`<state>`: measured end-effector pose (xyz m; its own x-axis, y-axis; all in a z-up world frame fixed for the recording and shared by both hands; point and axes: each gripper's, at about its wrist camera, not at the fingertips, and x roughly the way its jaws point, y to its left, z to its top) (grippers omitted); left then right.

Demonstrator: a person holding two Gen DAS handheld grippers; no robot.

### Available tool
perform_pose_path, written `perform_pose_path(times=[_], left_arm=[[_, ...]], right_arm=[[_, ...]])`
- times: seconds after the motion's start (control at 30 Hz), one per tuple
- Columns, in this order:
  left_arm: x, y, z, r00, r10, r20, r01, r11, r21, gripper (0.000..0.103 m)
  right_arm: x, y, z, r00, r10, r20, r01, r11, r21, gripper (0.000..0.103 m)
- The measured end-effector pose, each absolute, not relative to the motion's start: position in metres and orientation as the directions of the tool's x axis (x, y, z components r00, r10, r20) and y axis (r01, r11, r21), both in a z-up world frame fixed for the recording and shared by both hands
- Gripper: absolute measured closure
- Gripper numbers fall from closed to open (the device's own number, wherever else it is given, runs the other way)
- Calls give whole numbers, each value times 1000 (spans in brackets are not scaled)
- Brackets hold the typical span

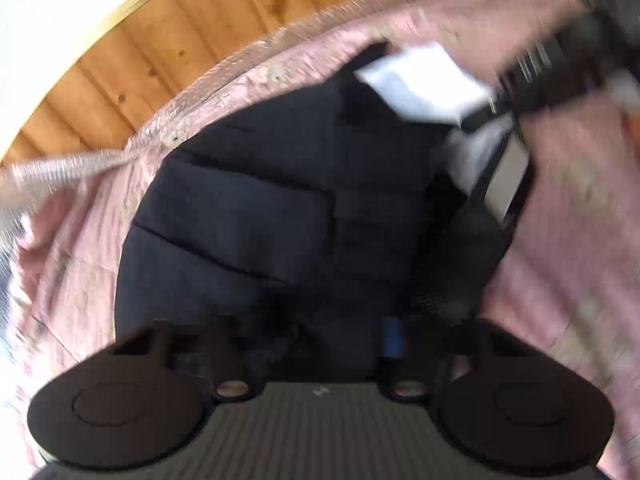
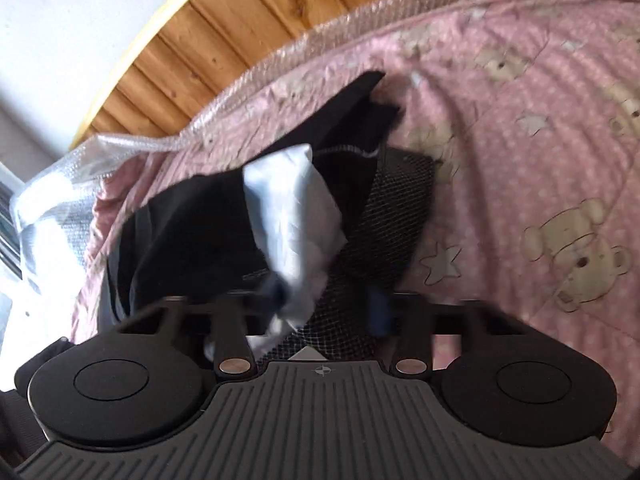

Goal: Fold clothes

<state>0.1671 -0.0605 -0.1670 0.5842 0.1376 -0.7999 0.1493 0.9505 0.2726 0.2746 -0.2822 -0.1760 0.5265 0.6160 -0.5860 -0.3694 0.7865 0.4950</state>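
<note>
A dark navy garment [image 1: 256, 216] lies spread on a bed covered by a pink bedspread [image 1: 560, 208] printed with bears and stars. In the left wrist view the garment fills the space directly ahead of the left tongs [image 1: 320, 336], its seams running across the cloth, and its near edge reaches down between the two fingers. The picture is blurred, and the dark fingers merge with the dark cloth, so I cannot tell whether these tongs are clamped on it or merely standing apart over it. Up and to the right of them, the right tongs appear as a black smeared shape beside a white lining [image 1: 420, 80] that shows inside the garment.

In the right wrist view the right tongs [image 2: 312, 320] stand with their fingers apart, and a bunch of cloth hangs between them: the white lining [image 2: 292, 216] drops down to the left finger [image 2: 230, 332], with black mesh fabric [image 2: 396, 200] just beside it on the right. Whether the fingers actually pinch the cloth is unclear. Farther ahead of these tongs, the dark garment [image 2: 192, 216] rises in a folded peak above the bedspread [image 2: 520, 128]. Beyond the bed's far edge lie a strip of clear bubble wrap [image 2: 132, 144] and a wooden panelled wall [image 2: 224, 32].
</note>
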Motion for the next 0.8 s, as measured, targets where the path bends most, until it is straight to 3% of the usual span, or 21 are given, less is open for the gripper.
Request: perform_pose_path(times=[0.07,0.13,0.2,0.23,0.33,0.4,0.5,0.57,0.6,0.7,0.77,0.8], left_arm=[[157,-42,-124,663,51,-747,83,986,142,91],[145,-21,-81,735,-27,-677,37,999,0,91],[128,5,-42,801,-85,-593,-5,989,-149,103],[120,22,-28,828,-94,-552,-33,976,-216,102],[104,79,-10,859,-19,-511,-186,920,-346,102],[95,116,-17,845,86,-528,-307,887,-345,102],[88,164,-40,787,131,-603,-382,871,-309,94],[74,171,-58,763,88,-641,-356,884,-302,71],[66,174,-66,745,52,-665,-332,894,-302,66],[42,160,-93,696,-78,-714,-231,917,-326,48],[35,140,-112,667,-170,-725,-160,918,-362,35],[39,126,-117,655,-211,-725,-112,922,-370,35]], right_arm=[[269,-278,-165,539,625,-564,-384,779,496,96],[264,-274,-154,551,634,-542,-399,771,496,97],[257,-273,-136,577,635,-513,-414,769,487,98],[253,-278,-116,612,622,-488,-416,778,470,98],[252,-282,-58,693,602,-396,-417,784,461,98],[251,-258,-13,705,634,-317,-485,758,437,102],[237,-185,37,624,750,-221,-628,649,430,103],[217,-116,50,510,831,-222,-722,554,415,103],[206,-86,51,470,851,-236,-755,526,393,103],[176,-59,29,540,782,-311,-724,620,303,79],[171,-88,-2,620,689,-376,-612,724,319,41],[169,-111,-22,655,623,-427,-533,782,322,36]])
